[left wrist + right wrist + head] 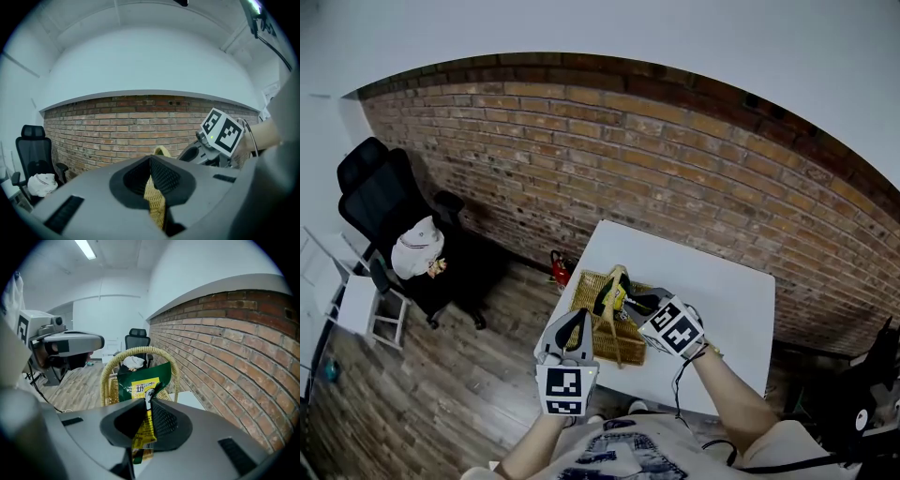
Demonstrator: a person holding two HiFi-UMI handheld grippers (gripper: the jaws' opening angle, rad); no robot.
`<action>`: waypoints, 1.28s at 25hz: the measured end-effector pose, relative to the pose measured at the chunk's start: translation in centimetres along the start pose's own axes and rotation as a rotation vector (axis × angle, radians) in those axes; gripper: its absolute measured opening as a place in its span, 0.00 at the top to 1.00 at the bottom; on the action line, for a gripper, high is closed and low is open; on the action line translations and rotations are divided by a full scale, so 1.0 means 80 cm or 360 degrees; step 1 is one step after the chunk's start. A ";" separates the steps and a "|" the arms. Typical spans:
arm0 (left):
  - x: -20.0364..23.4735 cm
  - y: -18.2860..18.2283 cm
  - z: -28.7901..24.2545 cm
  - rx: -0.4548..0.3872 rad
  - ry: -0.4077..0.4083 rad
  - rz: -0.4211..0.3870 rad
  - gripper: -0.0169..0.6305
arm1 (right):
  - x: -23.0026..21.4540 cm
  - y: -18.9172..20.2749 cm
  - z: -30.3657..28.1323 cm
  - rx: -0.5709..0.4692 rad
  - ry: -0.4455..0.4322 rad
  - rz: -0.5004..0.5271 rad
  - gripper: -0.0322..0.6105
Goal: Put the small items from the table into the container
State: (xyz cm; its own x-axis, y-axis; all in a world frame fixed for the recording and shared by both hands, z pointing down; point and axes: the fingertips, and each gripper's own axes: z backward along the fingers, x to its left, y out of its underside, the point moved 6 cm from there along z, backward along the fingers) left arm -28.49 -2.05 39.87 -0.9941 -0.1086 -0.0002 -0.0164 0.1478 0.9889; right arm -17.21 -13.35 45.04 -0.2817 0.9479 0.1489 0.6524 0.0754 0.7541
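A woven wicker basket (pixel 586 302) with an arched handle (pixel 609 286) stands on the white table (pixel 727 309) at its near left corner. My left gripper (pixel 569 330) is shut on the basket's woven rim (pixel 154 201) at the near side. My right gripper (pixel 630 305) is shut on a green and yellow snack packet (pixel 140 389), which hangs over the basket, just in front of the handle (pixel 136 355). In the left gripper view the right gripper's marker cube (pixel 222 131) shows at the right.
A brick wall (pixel 675 178) runs behind the table. A black office chair (pixel 389 211) with a white cap on it stands at the left on the wooden floor, beside a white stand (pixel 366 305). A small red object (pixel 557 266) lies on the floor by the table's left edge.
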 end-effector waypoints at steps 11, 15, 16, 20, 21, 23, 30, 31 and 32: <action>0.030 0.004 0.006 0.0013 -0.0115 0.0015 0.89 | 0.007 -0.014 -0.045 -0.0016 -0.0152 0.0013 0.86; 0.034 0.005 0.004 0.0011 -0.0134 0.0020 0.89 | 0.007 -0.012 -0.058 -0.0007 -0.0185 0.0018 0.86; 0.034 0.005 0.003 0.0013 -0.0135 0.0020 0.89 | 0.006 -0.010 -0.060 -0.0004 -0.0193 0.0013 0.86; 0.035 0.008 -0.001 0.0025 -0.0140 0.0019 0.89 | 0.001 -0.003 -0.067 0.0006 -0.0221 -0.0019 0.86; 0.035 0.008 -0.001 0.0027 -0.0142 0.0021 0.89 | 0.001 -0.003 -0.068 0.0007 -0.0225 -0.0022 0.86; 0.036 0.008 -0.002 0.0029 -0.0145 0.0027 0.89 | 0.001 -0.004 -0.069 0.0013 -0.0232 -0.0022 0.86; 0.039 0.011 -0.006 0.0040 -0.0147 0.0046 0.89 | 0.003 -0.005 -0.079 0.0061 -0.0226 0.0036 0.86; 0.039 0.012 -0.007 0.0043 -0.0148 0.0050 0.89 | 0.003 -0.005 -0.081 0.0065 -0.0225 0.0042 0.86; 0.039 0.013 -0.007 0.0047 -0.0150 0.0054 0.89 | 0.003 -0.004 -0.081 0.0069 -0.0225 0.0046 0.86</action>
State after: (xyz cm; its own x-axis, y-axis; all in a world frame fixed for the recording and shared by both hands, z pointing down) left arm -31.56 -2.79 40.97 -0.9998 -0.0105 0.0177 0.0156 0.1786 0.9838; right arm -22.08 -15.14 49.00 -0.1622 0.9838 0.0763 0.6893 0.0576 0.7222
